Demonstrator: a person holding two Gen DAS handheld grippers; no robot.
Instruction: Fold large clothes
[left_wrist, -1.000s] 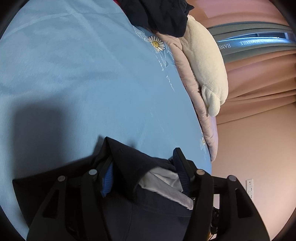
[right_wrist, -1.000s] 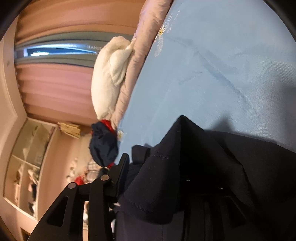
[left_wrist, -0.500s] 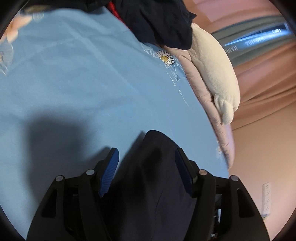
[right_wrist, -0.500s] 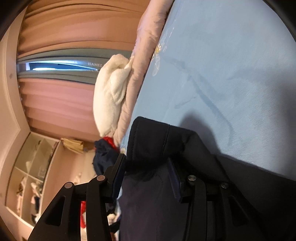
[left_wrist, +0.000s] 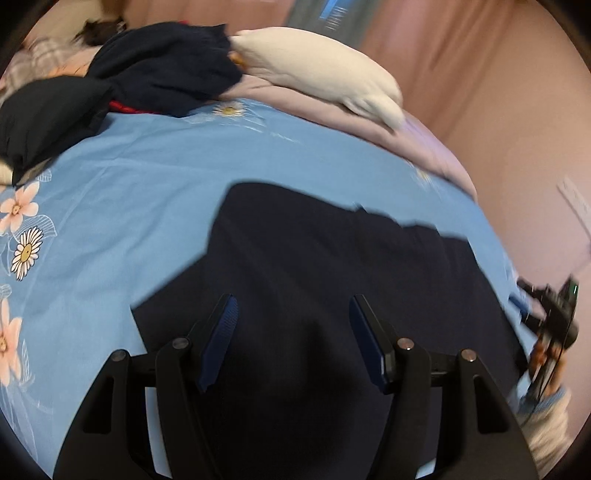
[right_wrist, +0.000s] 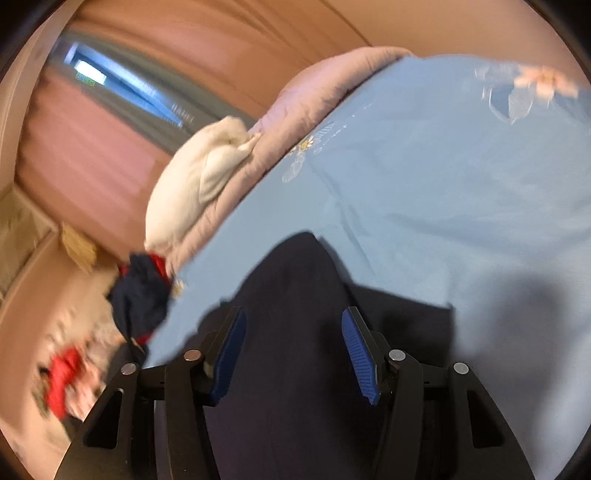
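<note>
Both claws are off the cloth: the left gripper (left_wrist: 291, 334) sits with jaws apart and nothing pinched, and the right gripper (right_wrist: 291, 345) has just been opening, its pads clear too. The dark navy garment (left_wrist: 332, 266) lies flat on the blue floral bedsheet (left_wrist: 147, 173) right under and ahead of both claws, with a pile of dark clothes (left_wrist: 159, 70) well beyond it.
</note>
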